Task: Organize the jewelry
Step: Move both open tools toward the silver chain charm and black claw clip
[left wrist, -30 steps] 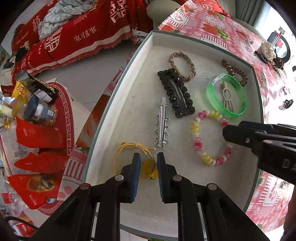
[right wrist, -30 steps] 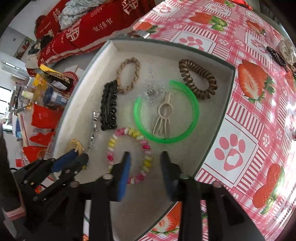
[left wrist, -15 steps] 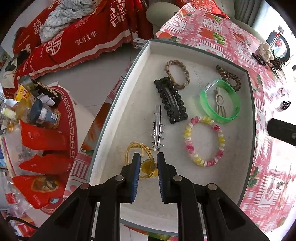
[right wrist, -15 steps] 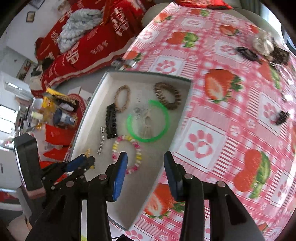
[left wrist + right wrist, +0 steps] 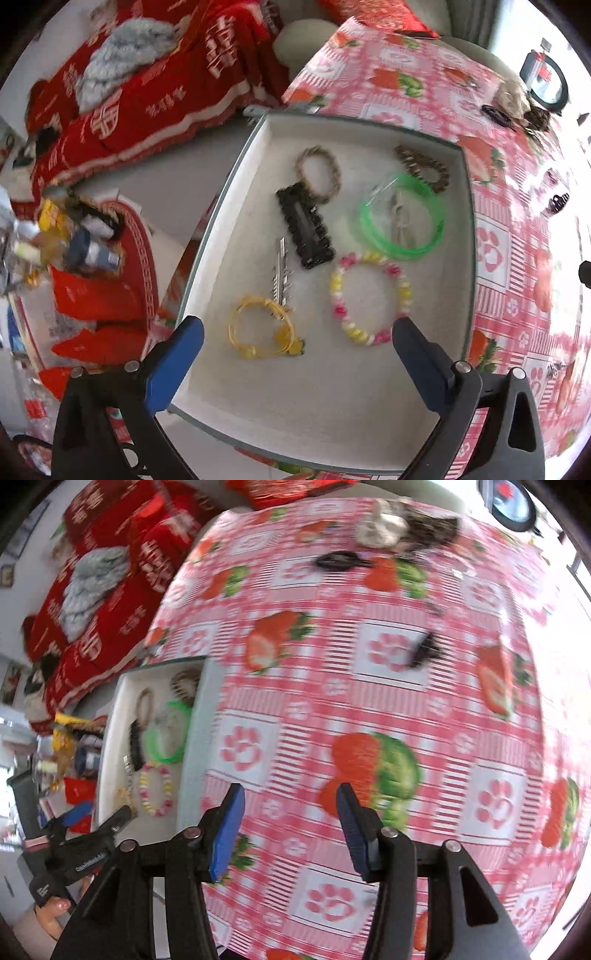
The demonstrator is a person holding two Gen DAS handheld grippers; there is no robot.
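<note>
My left gripper (image 5: pixel 297 332) hovers over the near part of the grey-rimmed jewelry tray (image 5: pixel 470 221), its jaws opening wide and gripping nothing. The yellow wire bracelet (image 5: pixel 258 300) lies free on the tray floor below them. Beside it are a pink-and-yellow bead bracelet (image 5: pixel 338 284), a silver clip (image 5: pixel 281 273), a black clip (image 5: pixel 304 225), a green bangle (image 5: pixel 413 253), a braided tie (image 5: pixel 334 173) and a brown spiral tie (image 5: pixel 424 166). My right gripper (image 5: pixel 290 797) is over the strawberry tablecloth (image 5: pixel 369 686), right of the tray (image 5: pixel 199 738), jaws opening and empty.
On the cloth lie a small black claw clip (image 5: pixel 424 651), a black hair tie (image 5: pixel 338 559) and a pile of hair pieces (image 5: pixel 388 528) near a round mirror. Left of the table, the floor holds red packets and bottles (image 5: pixel 92 254); a red blanket (image 5: pixel 166 92) lies beyond.
The left jaws went from nearly shut at the yellow bracelet to wide open, and the bracelet now lies loose. The right gripper swung rightwards from the tray to over the tablecloth and widened.
</note>
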